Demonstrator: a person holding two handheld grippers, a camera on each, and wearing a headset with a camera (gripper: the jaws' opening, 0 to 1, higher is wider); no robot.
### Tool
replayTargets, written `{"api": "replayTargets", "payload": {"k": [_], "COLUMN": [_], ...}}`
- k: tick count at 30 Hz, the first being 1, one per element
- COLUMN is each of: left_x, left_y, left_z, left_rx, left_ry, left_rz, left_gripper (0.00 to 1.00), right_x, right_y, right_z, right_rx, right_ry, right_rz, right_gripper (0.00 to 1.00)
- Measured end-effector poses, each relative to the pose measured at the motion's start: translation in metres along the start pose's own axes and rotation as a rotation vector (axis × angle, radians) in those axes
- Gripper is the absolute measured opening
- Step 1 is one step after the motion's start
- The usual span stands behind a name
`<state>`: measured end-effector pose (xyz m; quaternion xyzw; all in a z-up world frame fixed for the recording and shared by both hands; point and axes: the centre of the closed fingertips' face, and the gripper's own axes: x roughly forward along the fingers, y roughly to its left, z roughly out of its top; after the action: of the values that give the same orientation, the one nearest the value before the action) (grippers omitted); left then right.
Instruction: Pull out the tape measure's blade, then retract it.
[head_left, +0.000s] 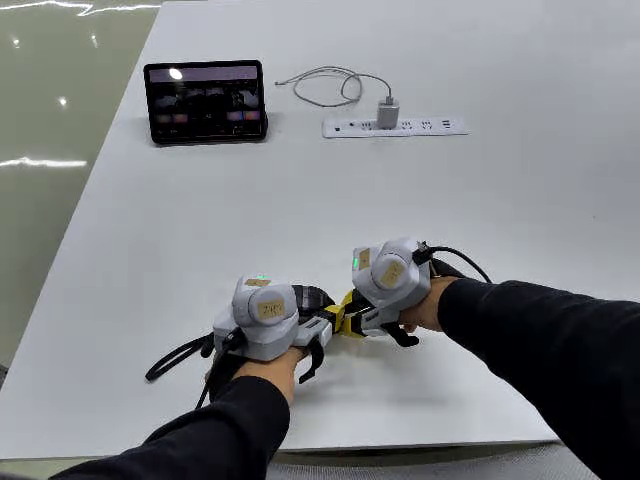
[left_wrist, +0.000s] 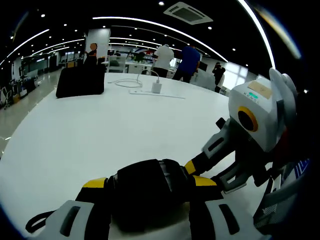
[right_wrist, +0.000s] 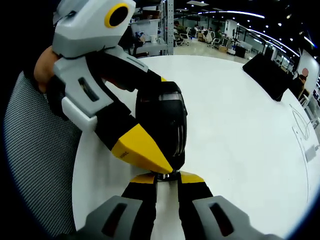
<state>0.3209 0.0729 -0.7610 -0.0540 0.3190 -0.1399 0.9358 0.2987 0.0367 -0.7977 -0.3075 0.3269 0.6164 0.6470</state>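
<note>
Head view looks down on a white table (head_left: 480, 200), where both grippers meet near its 6 o'clock edge. The left gripper (left_wrist: 150, 182) has its yellow-tipped jaws clamped on either side of the black tape measure (left_wrist: 150, 200), held low at the table surface. The right gripper (right_wrist: 167, 178) comes in from 3 o'clock, its jaws pinched almost together on the blade tip (right_wrist: 168, 173) at the case's edge. A tablet (head_left: 205, 100) stands at 11 o'clock, and a power strip (head_left: 395, 127) with a charger lies at 1 o'clock.
</note>
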Motion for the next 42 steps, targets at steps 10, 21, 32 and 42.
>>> {"api": "replayTargets", "payload": {"k": [10,21,32,42], "left_x": [0.0,-0.006,-0.014,-0.021], "left_y": [-0.001,-0.003,0.001,0.007], "left_z": [-0.001,0.004,0.039,0.038], "left_rx": [0.011,0.087,0.027,0.14], "left_ry": [0.028,0.063,0.008,0.046], "left_rz": [-0.014,-0.079,-0.153,-0.21], "left_gripper": [0.61,0.6,0.85,1.0], "right_x": [0.0,-0.003,-0.03,-0.05], "right_y": [0.0,0.002,-0.007,-0.01], "right_z": [0.001,0.001,0.013,0.001], "right_rx": [-0.012,-0.023,0.088,0.138], "right_ry": [0.017,0.003,-0.093,-0.116], "right_rz": [-0.012,-0.027,-0.095,-0.157], "right_gripper": [0.12,0.12,0.25,0.41]}}
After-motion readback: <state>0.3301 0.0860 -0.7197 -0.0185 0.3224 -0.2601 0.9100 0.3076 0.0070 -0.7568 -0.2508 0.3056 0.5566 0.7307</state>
